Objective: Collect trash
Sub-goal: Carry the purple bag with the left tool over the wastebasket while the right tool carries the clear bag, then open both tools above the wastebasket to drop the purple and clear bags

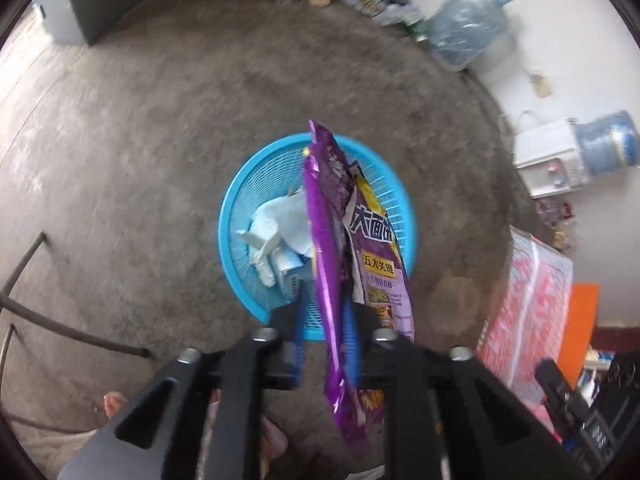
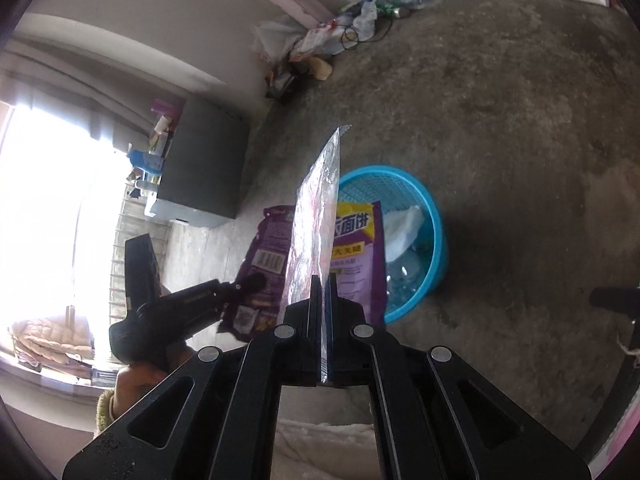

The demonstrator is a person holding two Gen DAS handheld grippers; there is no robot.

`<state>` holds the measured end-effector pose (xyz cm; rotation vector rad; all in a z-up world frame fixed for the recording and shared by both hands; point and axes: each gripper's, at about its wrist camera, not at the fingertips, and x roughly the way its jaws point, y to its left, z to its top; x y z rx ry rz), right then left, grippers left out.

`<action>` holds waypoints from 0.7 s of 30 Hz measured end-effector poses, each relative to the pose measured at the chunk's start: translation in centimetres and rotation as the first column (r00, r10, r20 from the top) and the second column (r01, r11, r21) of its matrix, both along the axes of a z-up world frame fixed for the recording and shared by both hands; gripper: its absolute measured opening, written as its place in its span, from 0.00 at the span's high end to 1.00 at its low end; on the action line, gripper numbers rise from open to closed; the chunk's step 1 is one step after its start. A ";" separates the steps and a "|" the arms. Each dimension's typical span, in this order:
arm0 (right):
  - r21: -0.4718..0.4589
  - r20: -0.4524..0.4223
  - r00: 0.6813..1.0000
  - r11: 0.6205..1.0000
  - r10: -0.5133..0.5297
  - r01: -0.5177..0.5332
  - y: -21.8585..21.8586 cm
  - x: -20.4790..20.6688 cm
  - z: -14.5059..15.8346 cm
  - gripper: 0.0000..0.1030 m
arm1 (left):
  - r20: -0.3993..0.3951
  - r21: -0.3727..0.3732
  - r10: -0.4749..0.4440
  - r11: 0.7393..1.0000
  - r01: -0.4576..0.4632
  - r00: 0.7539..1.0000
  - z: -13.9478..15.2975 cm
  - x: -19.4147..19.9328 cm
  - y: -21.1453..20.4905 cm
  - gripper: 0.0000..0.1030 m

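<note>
A round blue plastic basket [image 1: 248, 184] stands on the concrete floor with white paper and a small carton [image 1: 280, 236] inside. My left gripper [image 1: 325, 320] hangs above its near rim with the jaws parted; a purple snack bag [image 1: 328, 224] hangs between the fingers, against the right one. In the right wrist view my right gripper [image 2: 320, 300] is shut on a clear plastic wrapper [image 2: 316, 216] that stands up edge-on. The purple bag [image 2: 356, 240], the basket [image 2: 432, 216] and the left gripper [image 2: 248, 284] show behind it.
A dark cabinet [image 2: 204, 176] stands by the window. Trash, bags and water jugs [image 1: 468, 24] lie along the wall. A white dispenser [image 1: 548, 156] and a pink wrapped pack [image 1: 528, 300] are on the right. Metal rods [image 1: 60, 324] cross the floor at left.
</note>
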<state>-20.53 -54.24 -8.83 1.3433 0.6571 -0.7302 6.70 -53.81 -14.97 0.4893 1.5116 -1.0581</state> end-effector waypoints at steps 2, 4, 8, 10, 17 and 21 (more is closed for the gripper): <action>0.047 0.003 1.000 0.999 0.010 -0.010 -0.1 0.5 -1.8 1.00 | -0.007 0.004 0.045 0.999 -0.045 0.999 -0.5 0.4 0.1 0.59; 0.088 0.003 1.000 0.996 0.026 -0.026 -0.5 1.4 -3.7 1.00 | -0.001 -0.005 0.060 0.998 -0.060 0.998 -0.1 0.8 0.3 0.53; 0.162 -0.004 0.999 0.986 0.038 -0.037 -2.0 4.0 -7.8 0.96 | 0.048 -0.046 0.071 0.997 -0.069 0.996 2.0 1.6 1.6 0.48; 0.217 0.007 0.999 0.975 0.054 -0.054 -2.9 5.5 -10.5 0.95 | 0.068 -0.075 0.084 0.994 -0.079 0.994 3.6 2.2 2.6 0.47; 0.275 -0.213 0.972 0.961 0.099 -0.038 -3.2 7.6 -15.9 0.66 | 0.141 -0.201 0.114 0.976 -0.084 0.983 10.2 3.9 7.3 0.37; 0.204 -0.224 0.972 0.979 0.067 -0.021 -2.0 5.6 -13.2 0.59 | 0.196 -0.264 0.122 0.962 -0.068 0.973 13.4 3.8 10.6 0.35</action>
